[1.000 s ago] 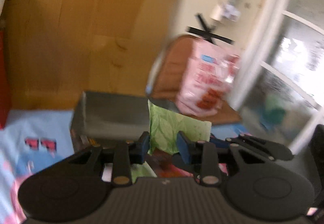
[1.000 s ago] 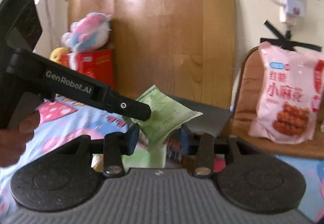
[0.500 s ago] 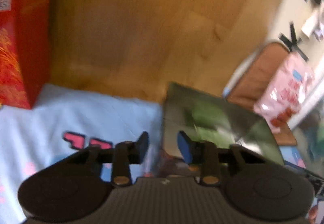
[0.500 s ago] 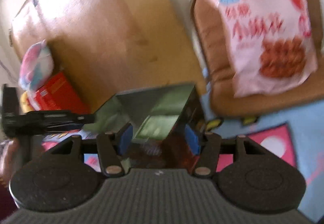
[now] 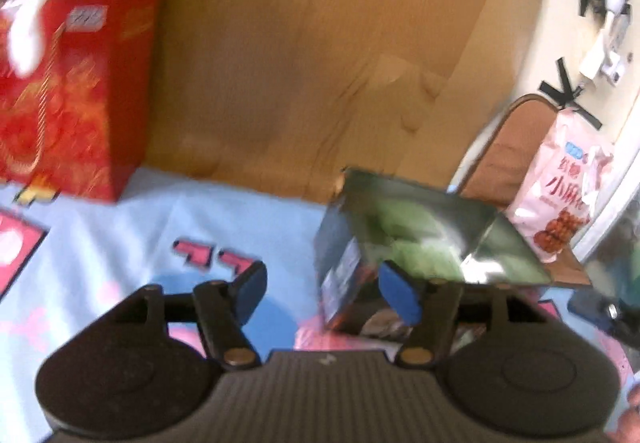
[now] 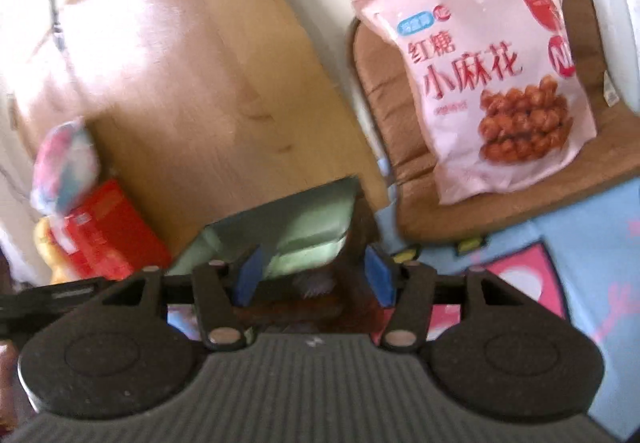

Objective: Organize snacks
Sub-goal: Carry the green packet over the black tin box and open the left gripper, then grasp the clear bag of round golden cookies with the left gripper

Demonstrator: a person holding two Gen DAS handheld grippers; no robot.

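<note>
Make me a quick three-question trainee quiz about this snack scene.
1. True or false: the left gripper is holding a snack.
2. Where does the pink bag rest? A) on the red box B) on the brown cushion C) inside the open box
3. What colour are the packets in the open box?

Key: 1 false, its jaws are open and empty. 2 B. 3 green.

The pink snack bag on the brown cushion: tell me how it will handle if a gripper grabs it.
The pink snack bag is probably floppy: its film is creased and it slumps against the brown cushion. It looks puffy, so likely light for its size. The glossy film may slip, and the printed fried pieces suggest brittle contents.
</note>
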